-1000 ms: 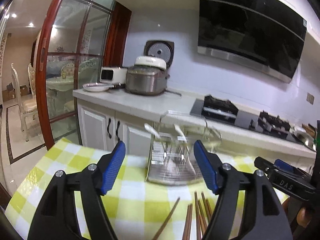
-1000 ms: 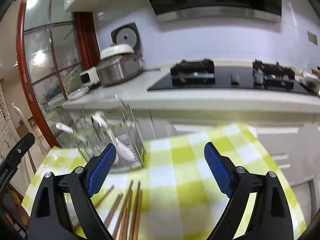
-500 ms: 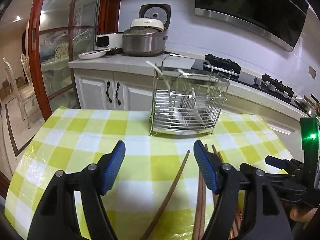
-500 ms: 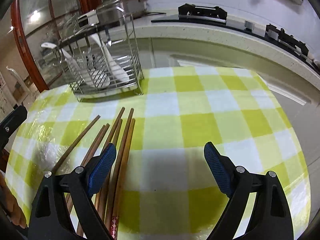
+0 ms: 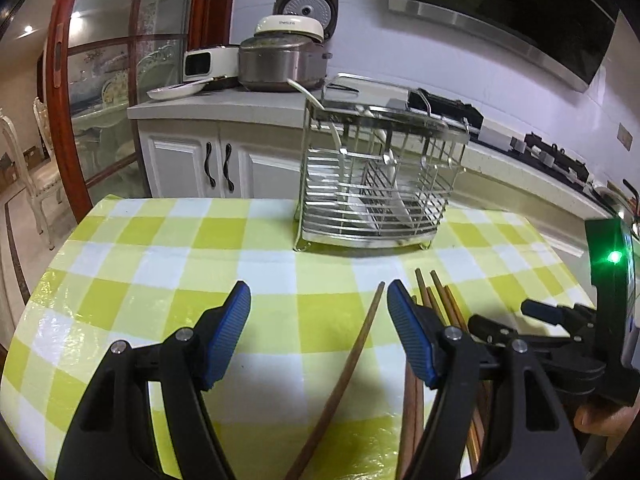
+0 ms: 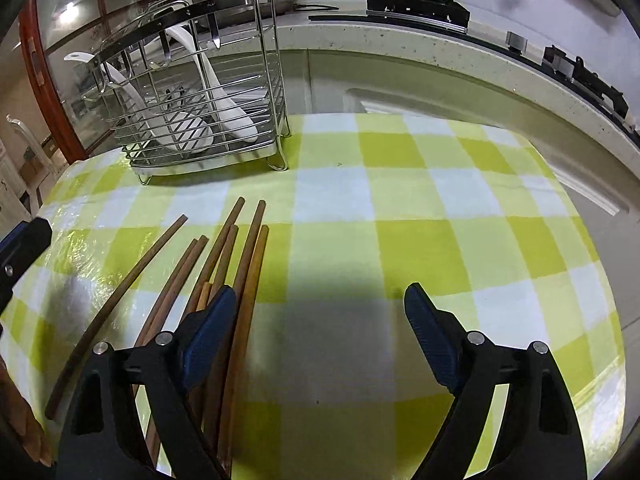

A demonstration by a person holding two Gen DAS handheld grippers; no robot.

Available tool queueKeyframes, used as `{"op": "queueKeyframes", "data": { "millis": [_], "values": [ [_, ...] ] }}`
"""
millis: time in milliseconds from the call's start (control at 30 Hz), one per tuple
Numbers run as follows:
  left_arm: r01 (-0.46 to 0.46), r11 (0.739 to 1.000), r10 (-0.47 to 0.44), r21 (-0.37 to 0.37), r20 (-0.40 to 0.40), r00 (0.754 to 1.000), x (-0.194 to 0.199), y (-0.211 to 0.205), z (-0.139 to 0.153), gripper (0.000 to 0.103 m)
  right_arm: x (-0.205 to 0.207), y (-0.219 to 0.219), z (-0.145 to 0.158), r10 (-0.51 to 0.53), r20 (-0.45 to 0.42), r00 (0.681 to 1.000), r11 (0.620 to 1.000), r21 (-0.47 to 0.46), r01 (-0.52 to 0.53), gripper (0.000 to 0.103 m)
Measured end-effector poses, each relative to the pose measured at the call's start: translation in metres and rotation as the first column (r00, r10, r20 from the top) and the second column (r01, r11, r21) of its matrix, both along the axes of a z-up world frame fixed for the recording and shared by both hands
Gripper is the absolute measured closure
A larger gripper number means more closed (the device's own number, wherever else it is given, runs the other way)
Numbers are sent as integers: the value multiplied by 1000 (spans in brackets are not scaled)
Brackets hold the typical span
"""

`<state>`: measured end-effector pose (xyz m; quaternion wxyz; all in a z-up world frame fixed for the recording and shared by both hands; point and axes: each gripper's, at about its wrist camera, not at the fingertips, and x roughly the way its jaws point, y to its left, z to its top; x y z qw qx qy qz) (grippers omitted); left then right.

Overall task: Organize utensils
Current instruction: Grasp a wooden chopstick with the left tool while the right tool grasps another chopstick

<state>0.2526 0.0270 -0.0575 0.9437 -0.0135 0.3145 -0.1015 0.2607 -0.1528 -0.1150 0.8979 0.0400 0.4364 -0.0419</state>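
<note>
Several brown wooden chopsticks [image 6: 224, 264] lie loosely side by side on the yellow-checked tablecloth [image 6: 420, 240]. One stray chopstick [image 5: 352, 360] lies apart, passing between the fingers of my left gripper [image 5: 318, 300], which stands open above it without touching. My right gripper [image 6: 316, 308] hovers low over the cloth, its jaws closing slightly with nothing between them; its left finger [image 6: 208, 328] sits over the chopstick bundle. A wire utensil rack [image 5: 376, 176] [image 6: 200, 92] at the table's far side holds white spoons [image 6: 224, 108].
Behind the table runs a kitchen counter [image 5: 224, 104] with a rice cooker [image 5: 280, 56], a plate and a gas hob [image 6: 416, 4]. White cabinets [image 5: 200, 164] stand below it. The right gripper's body [image 5: 560, 344] shows at the left wrist view's right edge.
Both grippers tilted downward and sank toward the table. The chopsticks and rack now loom larger and nearer in both views. The right gripper's jaws narrowed a little.
</note>
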Motion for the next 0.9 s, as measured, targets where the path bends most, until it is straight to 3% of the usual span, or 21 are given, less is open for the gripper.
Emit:
{"op": "queueKeyframes", "data": {
  "millis": [333,433,633,700,900],
  "values": [
    [29,999,-28,29,-48,998,13,-8,-15,35,10,-1,-9,4,-18,1000,1000,-26,-5,27],
    [56,998,-53,37,-78,996,17,-11,-21,35,11,-2,-9,8,-16,1000,1000,-26,-9,33],
    [160,984,-144,73,-188,971,31,-24,-37,64,11,4,-7,32,-12,999,999,-37,-32,47],
    [195,976,-170,95,-217,961,34,-31,-41,69,10,8,-6,48,-12,999,998,-34,-48,55],
    [271,957,-231,107,-287,930,43,-43,-51,75,8,13,-5,76,-9,997,997,-25,-76,63]
  ]
}}
